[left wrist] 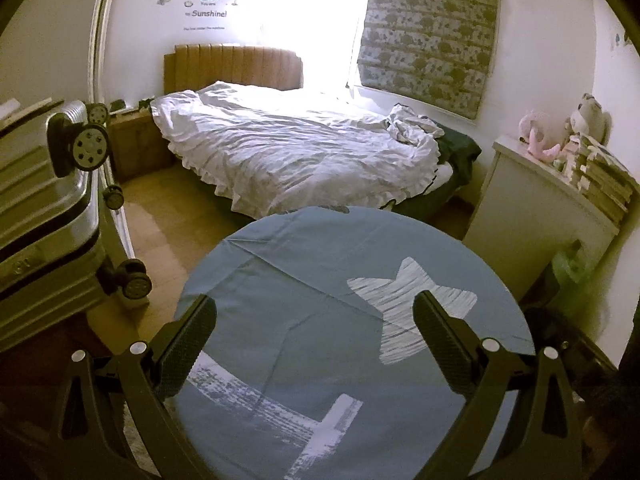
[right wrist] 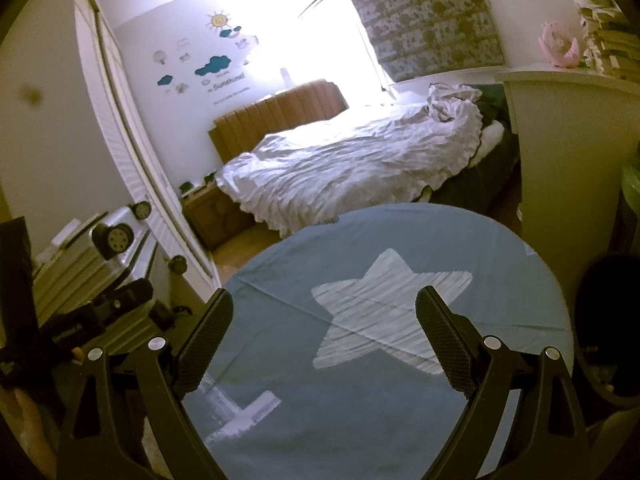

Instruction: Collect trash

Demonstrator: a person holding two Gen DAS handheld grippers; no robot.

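A round table under a blue cloth (left wrist: 304, 248) with white star prints fills the foreground of both views. My left gripper (left wrist: 316, 302) hovers over it, open, with nothing between its fingers. My right gripper (right wrist: 325, 296) is also open and empty above the same cloth (right wrist: 400, 232), over the large star. No loose trash shows on the cloth. A dark round bin (right wrist: 608, 320) stands just right of the table. A green bag (left wrist: 568, 264) sits low beside the white dresser.
A bed with a rumpled white duvet (left wrist: 288, 144) lies beyond the table. A silver suitcase (left wrist: 40, 216) lies on its side at the left. A white dresser (left wrist: 532, 216) with plush toys and stacked books stands at the right. A wooden nightstand (left wrist: 132, 140) is by the headboard.
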